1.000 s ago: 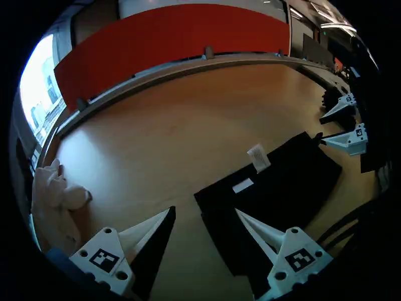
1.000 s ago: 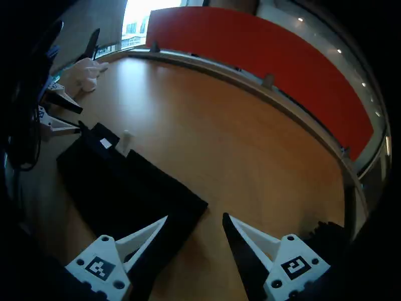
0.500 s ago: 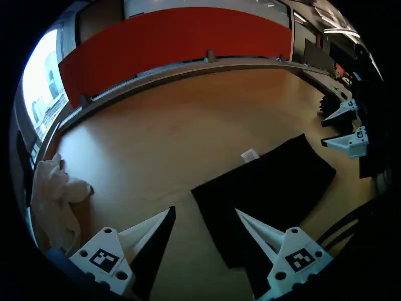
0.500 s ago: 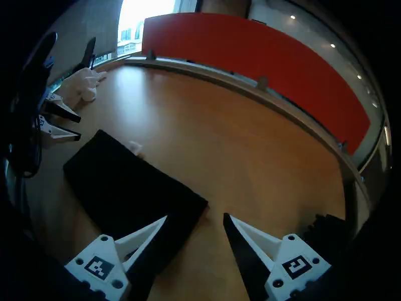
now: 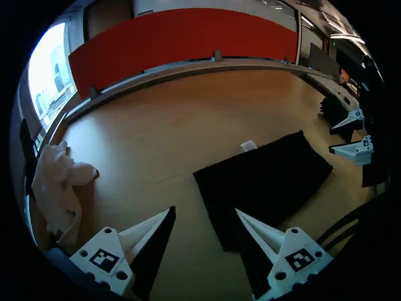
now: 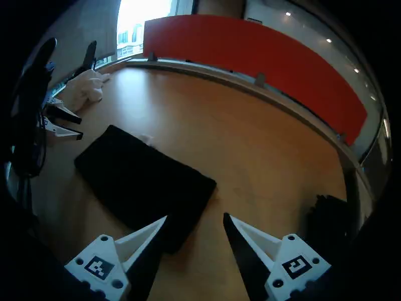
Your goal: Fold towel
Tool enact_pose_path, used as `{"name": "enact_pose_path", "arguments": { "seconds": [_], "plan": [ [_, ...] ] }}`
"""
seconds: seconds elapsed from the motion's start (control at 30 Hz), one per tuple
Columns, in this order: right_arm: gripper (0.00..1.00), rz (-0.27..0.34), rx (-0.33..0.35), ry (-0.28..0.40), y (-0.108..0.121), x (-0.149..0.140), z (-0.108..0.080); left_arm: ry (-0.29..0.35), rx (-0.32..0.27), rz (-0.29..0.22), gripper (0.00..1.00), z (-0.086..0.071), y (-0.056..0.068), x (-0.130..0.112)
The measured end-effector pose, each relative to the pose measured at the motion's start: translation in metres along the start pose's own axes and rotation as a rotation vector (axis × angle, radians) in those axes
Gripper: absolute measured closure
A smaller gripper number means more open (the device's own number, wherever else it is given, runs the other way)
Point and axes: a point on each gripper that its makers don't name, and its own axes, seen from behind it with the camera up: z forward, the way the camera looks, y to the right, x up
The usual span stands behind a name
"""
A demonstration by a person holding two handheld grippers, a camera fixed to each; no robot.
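Towel (image 5: 263,185), black, folded into a flat rectangle, lying on the wooden worktop (image 5: 165,125); a small white tag (image 5: 248,145) projects from its far edge. Left gripper (image 5: 204,209) at one end of the towel, fingers spread apart with nothing between them, one finger over the cloth's corner. Right gripper (image 6: 195,216) at the opposite end, fingers likewise apart and holding nothing, one finger over the towel's corner. Crumpled white cloth (image 5: 60,185) near the worktop's edge, well apart from the towel. Red partition (image 5: 185,40) runs along the worktop's far side.
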Motion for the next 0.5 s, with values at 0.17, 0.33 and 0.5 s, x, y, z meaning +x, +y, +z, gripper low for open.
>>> {"name": "enact_pose_path", "arguments": {
  "seconds": [0.17, 0.33, 0.5],
  "plan": [
    [0.23, 0.007, 0.003, -0.006, -0.005, -0.012, -0.008, -0.008, -0.003, -0.018, 0.24, -0.005, 0.004, -0.009],
    [0.23, 0.006, 0.004, -0.016, -0.006, -0.02, -0.012, -0.012, 0.0, -0.037, 0.24, -0.006, 0.005, -0.015],
    [0.23, 0.007, 0.016, -0.017, -0.009, -0.022, -0.013, -0.011, 0.007, -0.049, 0.24, -0.008, 0.004, -0.017]
  ]
}}
